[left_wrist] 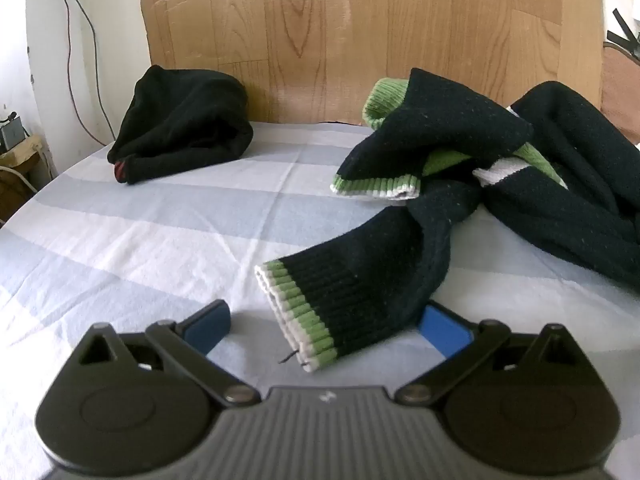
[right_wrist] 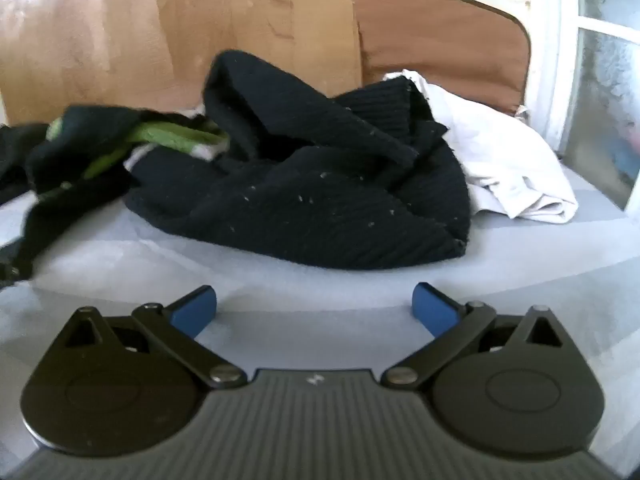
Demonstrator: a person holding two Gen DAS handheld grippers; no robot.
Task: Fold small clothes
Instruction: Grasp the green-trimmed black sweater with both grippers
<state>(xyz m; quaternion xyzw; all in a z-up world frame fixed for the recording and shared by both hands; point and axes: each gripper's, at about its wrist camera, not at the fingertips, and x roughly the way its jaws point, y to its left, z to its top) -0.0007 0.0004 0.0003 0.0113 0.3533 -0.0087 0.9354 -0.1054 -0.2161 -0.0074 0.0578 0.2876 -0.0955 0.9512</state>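
Nearest the left wrist camera, the left gripper [left_wrist: 326, 326] sits low over the bed sheet [left_wrist: 132, 240] with its blue-padded fingers [left_wrist: 208, 326] spread wide apart. A ribbed sleeve cuff [left_wrist: 304, 320], striped green and white, lies between them; the right pad is partly covered by the sleeve, but the jaws are not closed on it. That cuff belongs to a dark navy sweater [left_wrist: 440, 168] with green and white trim, crumpled in a loose heap that runs back and to the right across the pale blue and white checked sheet. Well apart from it, at the far left near the wall, a black garment [left_wrist: 184, 124] sits bundled, with a small red mark at its near corner. A wood-grain board [left_wrist: 360, 32] stands upright behind the bed.

From the right wrist view, the right gripper [right_wrist: 314, 312] also hangs with its jaws wide and nothing between the pads, only bare sheet beneath. Ahead of it the sweater [right_wrist: 312, 192] rises in thick dark folds flecked with lint; its green trim shows at the left, blurred. Just behind and to the right, touching the dark knit, lies a rumpled white garment [right_wrist: 512, 168], possibly a shirt, though the folds hide its shape. A brown cushion [right_wrist: 440, 40] leans behind it.
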